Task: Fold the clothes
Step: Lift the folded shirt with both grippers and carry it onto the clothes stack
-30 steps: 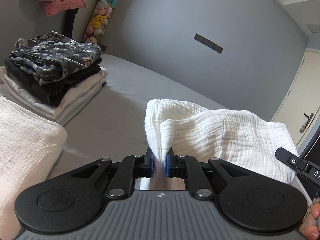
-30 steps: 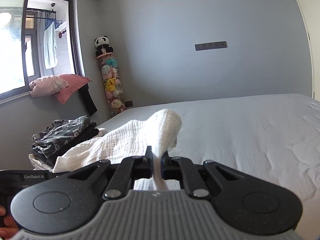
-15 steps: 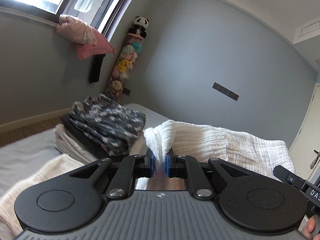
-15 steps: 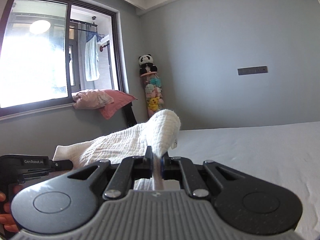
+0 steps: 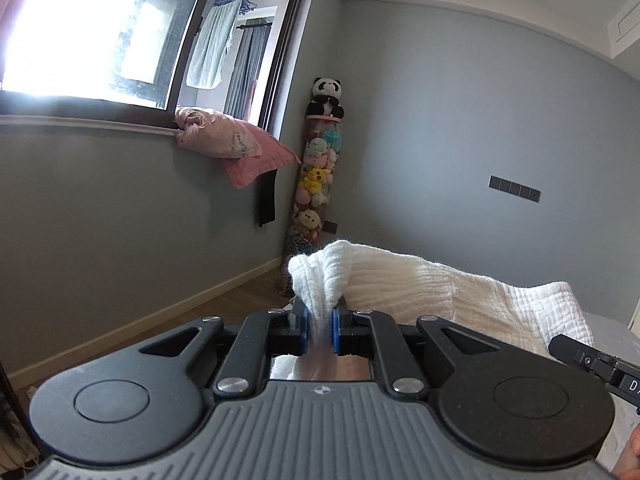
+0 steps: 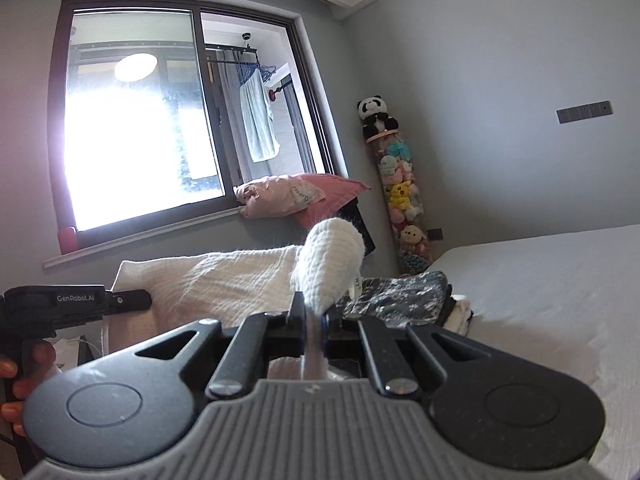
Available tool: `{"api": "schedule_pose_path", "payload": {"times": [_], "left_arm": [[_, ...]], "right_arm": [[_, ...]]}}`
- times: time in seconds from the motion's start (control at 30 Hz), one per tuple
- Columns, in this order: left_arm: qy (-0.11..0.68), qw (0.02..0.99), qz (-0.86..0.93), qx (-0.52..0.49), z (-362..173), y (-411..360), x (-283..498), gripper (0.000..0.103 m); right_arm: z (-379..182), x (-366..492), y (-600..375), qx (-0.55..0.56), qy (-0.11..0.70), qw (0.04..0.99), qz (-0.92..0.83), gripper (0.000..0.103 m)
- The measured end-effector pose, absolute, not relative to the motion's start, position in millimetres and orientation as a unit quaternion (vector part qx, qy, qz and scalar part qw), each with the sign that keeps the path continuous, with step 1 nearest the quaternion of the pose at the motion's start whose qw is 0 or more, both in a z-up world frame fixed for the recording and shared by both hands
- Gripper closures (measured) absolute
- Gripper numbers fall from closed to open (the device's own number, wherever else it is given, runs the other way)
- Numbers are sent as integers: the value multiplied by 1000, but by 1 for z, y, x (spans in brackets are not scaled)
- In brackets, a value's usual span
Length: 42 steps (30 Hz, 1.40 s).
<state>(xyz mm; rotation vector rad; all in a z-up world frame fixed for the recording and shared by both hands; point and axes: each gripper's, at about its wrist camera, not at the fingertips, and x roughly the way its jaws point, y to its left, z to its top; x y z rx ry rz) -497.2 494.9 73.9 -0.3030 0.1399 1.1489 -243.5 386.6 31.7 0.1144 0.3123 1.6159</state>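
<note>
A white crinkled cloth hangs stretched between both grippers, lifted above the bed. My left gripper is shut on one bunched corner of it. My right gripper is shut on the other corner, which puffs up above the jaws; the cloth runs left from there toward the left gripper's body. The right gripper's tip shows at the right edge of the left wrist view.
A pile of folded clothes with a dark floral garment on top sits on the grey bed. A window sill with pink pillows and a tall tube of plush toys stand by the wall.
Both grippers have risen and tilted upward with the cloth. The bed and the folded pile have dropped out of the left wrist view; the window now fills both views.
</note>
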Motion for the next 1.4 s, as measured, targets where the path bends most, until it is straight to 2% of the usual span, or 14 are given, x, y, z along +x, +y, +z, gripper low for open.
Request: {"api": "schedule_pose_path", "payload": {"times": [0.27, 0.67, 1.1, 1.23, 1.33, 1.4], "left_arm": [[136, 817, 541, -147, 32, 534, -486, 90], [252, 806, 518, -134, -32, 623, -419, 90], [360, 777, 492, -157, -130, 689, -384, 89], [368, 775, 488, -159, -139, 693, -382, 89], [360, 777, 488, -169, -141, 693, -386, 89], [354, 777, 488, -180, -142, 695, -389, 89]], "right_arm": [[-7, -255, 413, 22, 201, 674, 710, 94], [-63, -211, 485, -24, 253, 687, 681, 94], [-147, -159, 555, -40, 376, 653, 656, 92], [-163, -143, 560, -17, 412, 628, 660, 78], [-170, -117, 558, 42, 468, 595, 652, 57], [-175, -99, 561, 81, 505, 573, 640, 55]]}}
